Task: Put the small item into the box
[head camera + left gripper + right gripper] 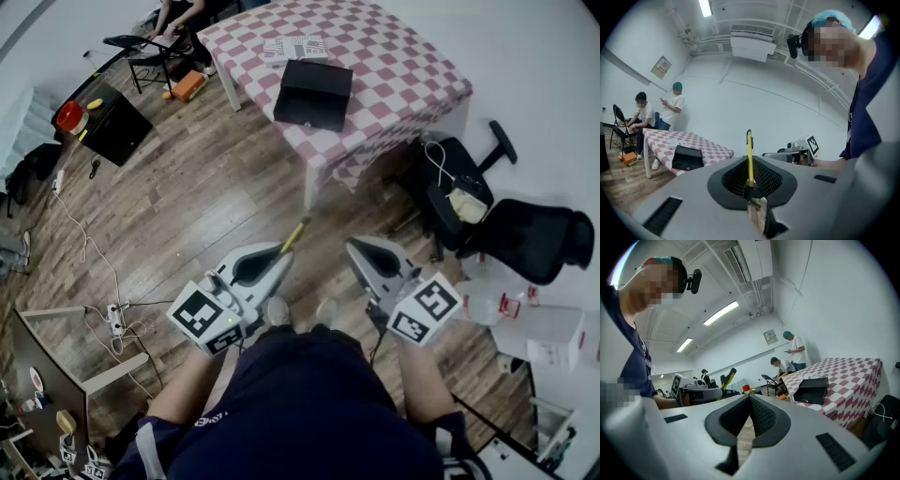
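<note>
The left gripper (281,258) has its jaws closed on a small yellow item (749,157). It is thin and stick-like, with a dark tip. It is pinched near its lower end, and most of its length stands out past the jaw tips. In the head view it points forward and a little to the right, over the wooden floor (206,206).

The right gripper (358,248) is just beside the left one, at about the same height. Its jaws are pressed together at the tips with nothing between them. The person holds both grippers in front of the body, standing well back from the table (403,70).

The table has a pink and white checked cloth. The box (314,94) sits on it near the front edge. It is black and well apart from both grippers and from the yellow item. Just behind the box lies a stack of printed sheets (295,47).

Two black office chairs (525,234) stand to the right of the table. A low black cabinet (117,122) stands to its left. Beyond the far end of the table, one person (642,112) sits and another stands beside them.
</note>
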`<state>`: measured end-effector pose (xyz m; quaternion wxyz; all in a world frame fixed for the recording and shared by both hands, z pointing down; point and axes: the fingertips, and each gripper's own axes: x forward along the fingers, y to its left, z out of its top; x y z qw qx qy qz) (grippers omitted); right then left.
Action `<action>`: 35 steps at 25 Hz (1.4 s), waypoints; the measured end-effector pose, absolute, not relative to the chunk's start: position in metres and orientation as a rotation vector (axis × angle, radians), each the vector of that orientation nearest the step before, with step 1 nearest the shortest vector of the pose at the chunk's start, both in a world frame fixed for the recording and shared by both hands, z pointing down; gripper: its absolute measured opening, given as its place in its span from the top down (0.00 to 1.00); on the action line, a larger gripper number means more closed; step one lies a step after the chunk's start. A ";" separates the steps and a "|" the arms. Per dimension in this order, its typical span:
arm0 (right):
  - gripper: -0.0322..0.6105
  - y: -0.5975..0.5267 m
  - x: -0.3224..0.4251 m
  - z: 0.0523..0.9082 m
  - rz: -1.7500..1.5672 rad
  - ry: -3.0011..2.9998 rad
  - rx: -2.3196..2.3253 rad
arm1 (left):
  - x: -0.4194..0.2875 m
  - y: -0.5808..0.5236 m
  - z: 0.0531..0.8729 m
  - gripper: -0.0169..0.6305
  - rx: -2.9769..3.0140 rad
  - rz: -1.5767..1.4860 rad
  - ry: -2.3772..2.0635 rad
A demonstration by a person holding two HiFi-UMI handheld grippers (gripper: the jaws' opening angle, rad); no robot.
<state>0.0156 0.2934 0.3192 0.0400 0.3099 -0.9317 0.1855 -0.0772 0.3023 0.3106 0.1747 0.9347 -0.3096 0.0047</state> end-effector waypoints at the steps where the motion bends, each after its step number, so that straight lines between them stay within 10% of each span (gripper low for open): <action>1: 0.93 0.294 0.016 0.320 0.568 -2.854 0.948 | -0.076 0.303 0.311 0.90 2.650 0.015 -0.878; 35: 0.92 0.293 0.135 0.341 0.656 -2.873 0.847 | 0.038 0.313 0.321 0.90 2.652 0.115 -0.974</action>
